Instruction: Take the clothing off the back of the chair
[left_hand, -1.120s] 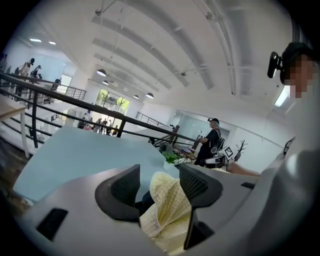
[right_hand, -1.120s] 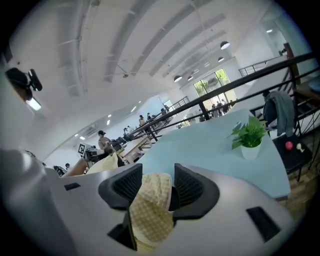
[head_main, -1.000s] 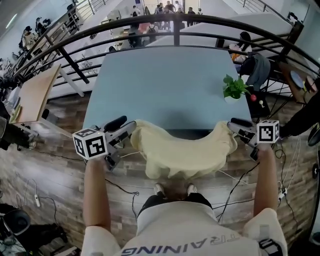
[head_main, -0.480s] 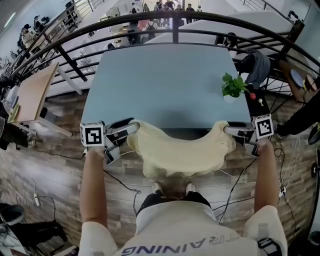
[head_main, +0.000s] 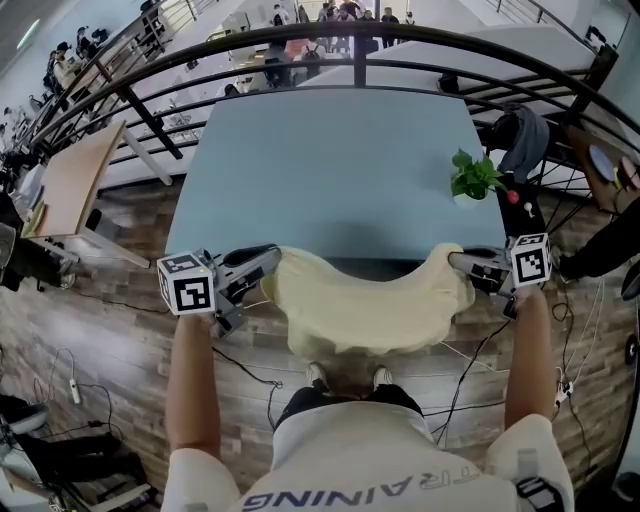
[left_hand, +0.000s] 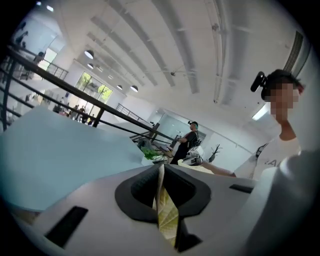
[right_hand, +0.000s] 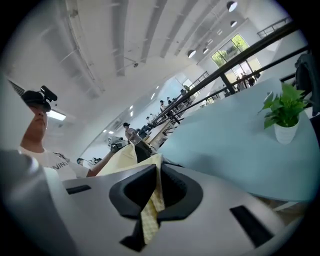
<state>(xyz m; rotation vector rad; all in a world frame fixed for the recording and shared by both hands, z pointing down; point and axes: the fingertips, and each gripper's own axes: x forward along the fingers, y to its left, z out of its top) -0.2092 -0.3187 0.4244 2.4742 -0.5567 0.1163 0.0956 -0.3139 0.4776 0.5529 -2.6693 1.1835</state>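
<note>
Head view: pale yellow cloth garment (head_main: 365, 310) humped at the near edge of the light-blue table (head_main: 340, 150). The left gripper (head_main: 268, 262) and right gripper (head_main: 456, 262) are at its two ends, and the chair under it is hidden. Grip is unreadable from there.

Gripper views settle it: the left jaws are closing, with a yellow fold already pinched between them. The right jaws are clamped on a fold too.

A second ago both stood apart beside the cloth. The garment sits in the same place.

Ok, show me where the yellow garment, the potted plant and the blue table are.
yellow garment (head_main: 365, 315), head view, middle of the draped cloth.
potted plant (head_main: 472, 176), head view, on its green leaves.
blue table (head_main: 330, 160), head view, bare middle of the tabletop.
</note>
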